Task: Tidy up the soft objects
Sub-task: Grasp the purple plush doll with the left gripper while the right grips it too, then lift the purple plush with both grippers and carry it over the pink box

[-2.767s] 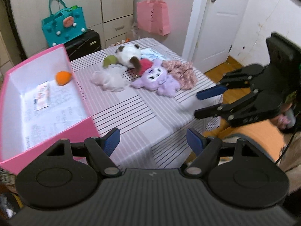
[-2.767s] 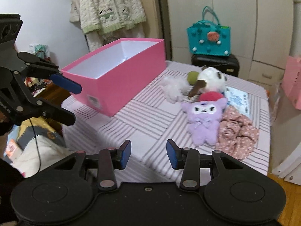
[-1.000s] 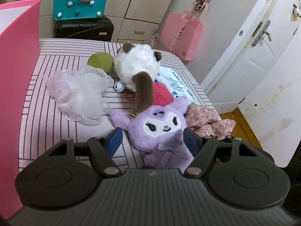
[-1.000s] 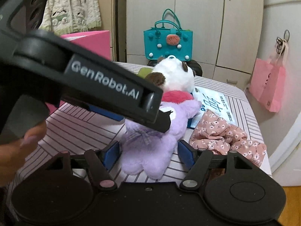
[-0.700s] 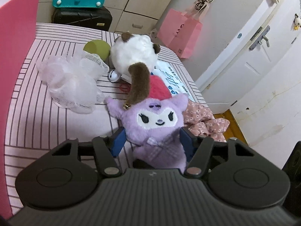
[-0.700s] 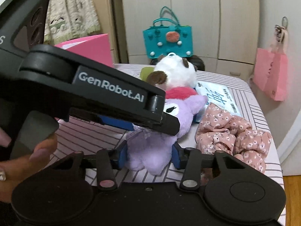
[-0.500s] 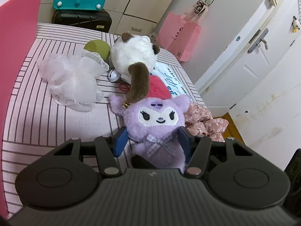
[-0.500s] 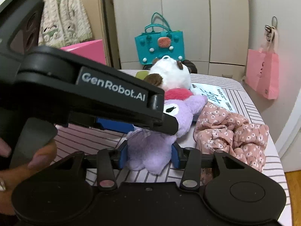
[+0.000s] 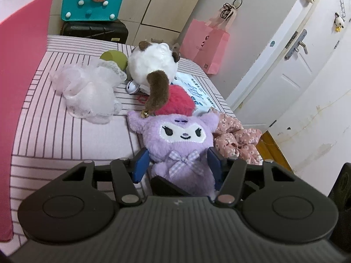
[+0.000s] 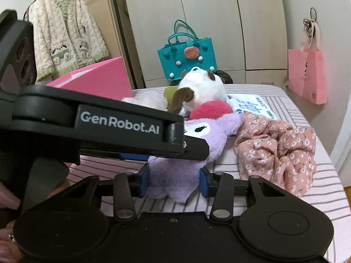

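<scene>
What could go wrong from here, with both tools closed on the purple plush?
Both tools, left tool and right tool, pinch the same purple plush, so uneven lifting could tug it apart or slip one grip. The brown plush limb and red plush lie on its head and may be dragged along. The floral cloth touches its side near the table edge and could be pulled off.

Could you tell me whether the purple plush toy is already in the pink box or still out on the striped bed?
Out: the purple plush toy lies on the striped bed, beside the pink box, with both claws closed on its body.
</scene>
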Demonstrator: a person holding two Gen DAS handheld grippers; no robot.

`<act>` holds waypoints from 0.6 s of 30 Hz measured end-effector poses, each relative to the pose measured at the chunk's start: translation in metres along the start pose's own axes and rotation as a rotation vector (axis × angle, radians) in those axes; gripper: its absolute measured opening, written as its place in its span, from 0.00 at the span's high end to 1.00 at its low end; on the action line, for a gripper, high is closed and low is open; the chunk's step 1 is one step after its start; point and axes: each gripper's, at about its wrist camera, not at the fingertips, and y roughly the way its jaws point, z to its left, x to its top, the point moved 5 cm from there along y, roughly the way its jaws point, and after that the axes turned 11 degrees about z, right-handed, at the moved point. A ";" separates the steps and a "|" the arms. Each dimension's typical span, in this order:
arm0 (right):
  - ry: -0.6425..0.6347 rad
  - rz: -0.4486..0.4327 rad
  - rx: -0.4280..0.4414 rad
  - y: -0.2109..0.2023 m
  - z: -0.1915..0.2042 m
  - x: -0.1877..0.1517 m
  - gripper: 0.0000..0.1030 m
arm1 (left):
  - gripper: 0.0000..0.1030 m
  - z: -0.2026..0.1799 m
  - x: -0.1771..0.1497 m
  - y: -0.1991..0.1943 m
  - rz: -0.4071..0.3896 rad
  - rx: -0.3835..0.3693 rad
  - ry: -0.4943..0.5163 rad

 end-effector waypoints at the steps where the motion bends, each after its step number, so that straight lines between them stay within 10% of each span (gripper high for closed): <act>1: 0.009 0.002 0.012 -0.001 0.000 -0.001 0.53 | 0.45 0.001 -0.001 -0.002 0.002 -0.001 -0.003; 18: 0.069 0.005 0.147 -0.007 0.011 -0.008 0.54 | 0.47 0.005 -0.016 -0.016 0.051 0.023 -0.011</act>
